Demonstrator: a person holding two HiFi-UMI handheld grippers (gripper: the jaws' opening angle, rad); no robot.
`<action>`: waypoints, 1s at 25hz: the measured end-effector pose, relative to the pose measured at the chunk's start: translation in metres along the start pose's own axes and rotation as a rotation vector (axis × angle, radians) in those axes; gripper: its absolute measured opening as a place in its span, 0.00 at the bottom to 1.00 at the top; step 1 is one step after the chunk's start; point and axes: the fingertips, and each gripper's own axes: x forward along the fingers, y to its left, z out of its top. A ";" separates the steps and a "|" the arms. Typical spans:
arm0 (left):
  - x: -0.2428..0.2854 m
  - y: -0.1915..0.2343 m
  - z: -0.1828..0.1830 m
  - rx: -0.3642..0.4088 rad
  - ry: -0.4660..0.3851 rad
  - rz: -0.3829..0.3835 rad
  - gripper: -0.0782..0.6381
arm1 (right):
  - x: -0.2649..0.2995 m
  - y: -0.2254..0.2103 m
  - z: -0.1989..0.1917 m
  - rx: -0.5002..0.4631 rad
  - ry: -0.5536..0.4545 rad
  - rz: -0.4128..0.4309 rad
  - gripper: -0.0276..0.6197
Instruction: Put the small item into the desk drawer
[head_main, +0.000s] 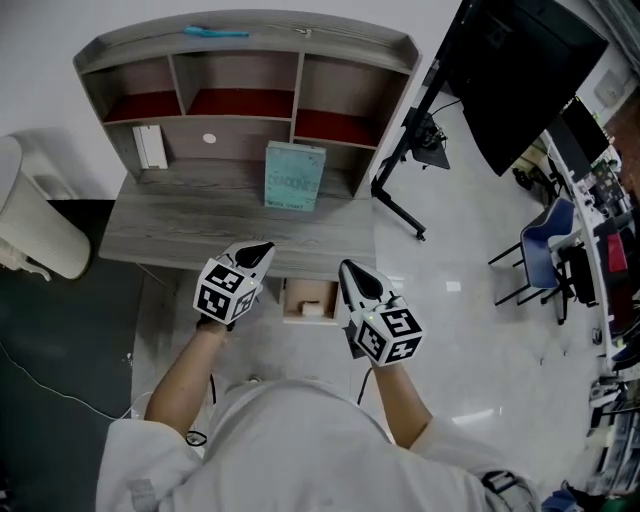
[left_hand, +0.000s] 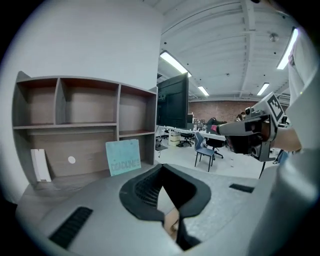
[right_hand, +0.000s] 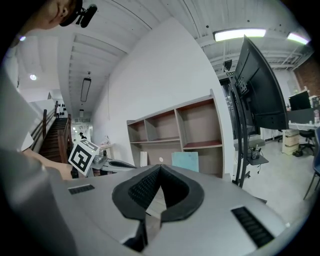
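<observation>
Head view: a grey wooden desk (head_main: 170, 235) carries a hutch (head_main: 245, 60) with 3 compartments in its upper row. A teal board (head_main: 294, 176) leans upright against the hutch near its middle, and a white box (head_main: 150, 146) stands in the lower left bay. Under the desk's near edge the drawer (head_main: 288, 300) is pulled open. The small item (head_main: 314, 309), pale in colour, lies inside it, toward the near right corner. The left gripper (head_main: 264, 247) hangs just left of the drawer and the right gripper (head_main: 346, 267) just right of it, both pointing far, toward the desk, and neither touches the item. A black monitor (head_main: 530, 75) on a stand is at the far right.

Left gripper view: the 2 jaws are pressed together at their tips (left_hand: 162, 167) with nothing between them. Beyond them are the hutch (left_hand: 85, 105), the teal board (left_hand: 123, 157) and the white box (left_hand: 40, 165). The right gripper (left_hand: 227, 129) reaches in from the right, its marker cube (left_hand: 276, 106) showing, with a blue chair (left_hand: 204, 149) far behind.

Right gripper view: its jaws are also pressed together at the tips (right_hand: 160, 168), holding nothing. The left gripper (right_hand: 129, 164) and its marker cube (right_hand: 82, 156) show at the left, and the hutch (right_hand: 175, 132), teal board (right_hand: 185, 161) and monitor (right_hand: 257, 90) stand beyond.
</observation>
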 end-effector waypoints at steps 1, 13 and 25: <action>-0.004 0.000 0.003 -0.006 -0.009 0.002 0.12 | 0.000 0.001 0.003 0.002 -0.006 0.000 0.04; -0.043 0.008 0.053 -0.016 -0.194 0.033 0.12 | -0.012 -0.001 0.019 0.007 -0.043 -0.040 0.04; -0.084 0.028 0.076 0.016 -0.314 0.097 0.12 | -0.038 -0.018 0.025 0.006 -0.072 -0.129 0.04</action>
